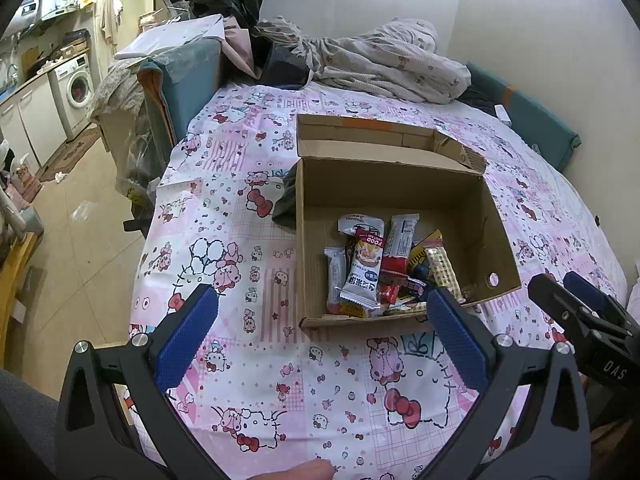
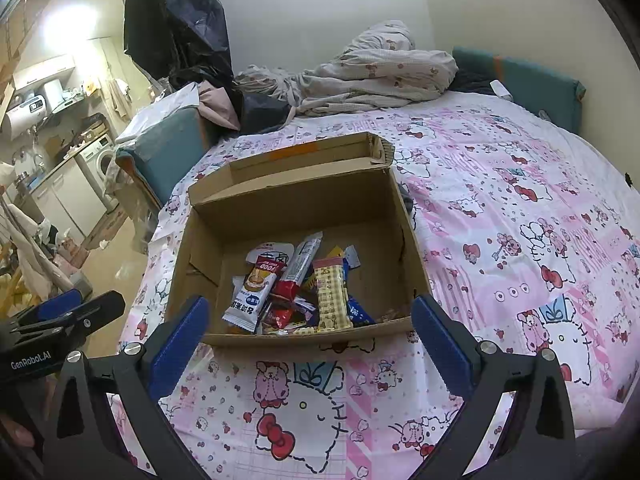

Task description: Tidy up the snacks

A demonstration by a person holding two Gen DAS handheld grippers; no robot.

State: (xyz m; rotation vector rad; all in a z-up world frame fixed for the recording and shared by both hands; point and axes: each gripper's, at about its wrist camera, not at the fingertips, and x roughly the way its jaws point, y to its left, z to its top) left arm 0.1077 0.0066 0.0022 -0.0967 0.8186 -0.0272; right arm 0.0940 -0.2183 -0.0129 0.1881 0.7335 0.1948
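An open cardboard box sits on a pink cartoon-print bedsheet. Inside it lies a pile of wrapped snacks: white, red and yellow-checked packets. My left gripper is open, just short of the box's near wall, with nothing between its blue pads. My right gripper is also open and holds nothing, spread across the near wall. Each gripper shows at the edge of the other's view: the right gripper and the left gripper.
A crumpled blanket lies at the far side of the bed. A dark cloth lies against the box's left wall. Left of the bed are bare floor and a washing machine. A fingertip shows at the bottom edge.
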